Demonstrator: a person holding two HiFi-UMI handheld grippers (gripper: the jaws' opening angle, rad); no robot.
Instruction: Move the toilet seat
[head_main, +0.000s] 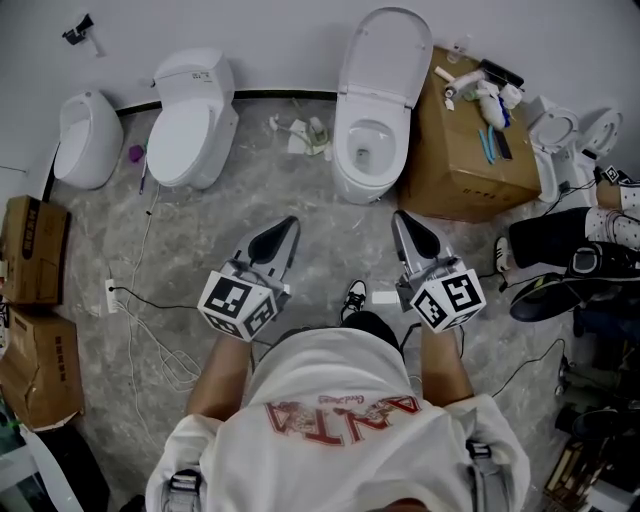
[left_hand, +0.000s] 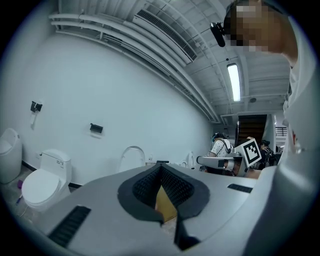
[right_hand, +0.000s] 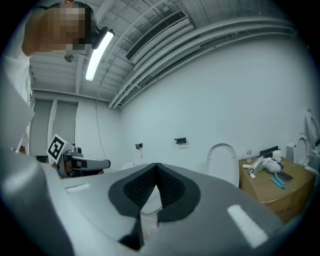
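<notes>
A white toilet (head_main: 368, 150) stands against the far wall, its lid (head_main: 385, 55) raised upright and the bowl open. I cannot tell the seat apart from the lid. My left gripper (head_main: 290, 225) and right gripper (head_main: 400, 218) are held side by side over the floor, well short of the toilet, both shut and empty. In the left gripper view the shut left gripper (left_hand: 161, 172) points toward the wall, with the raised lid (left_hand: 131, 157) beyond it. Past the shut right gripper (right_hand: 156, 170), the right gripper view shows the lid (right_hand: 223, 162) too.
A second toilet (head_main: 190, 120) with its lid down and a urinal (head_main: 85, 140) stand to the left. A cardboard box (head_main: 470, 150) with tools on top sits right of the open toilet. A seated person's legs (head_main: 560, 240) are at the right. Cables (head_main: 150, 330) and boxes (head_main: 35, 250) lie at the left.
</notes>
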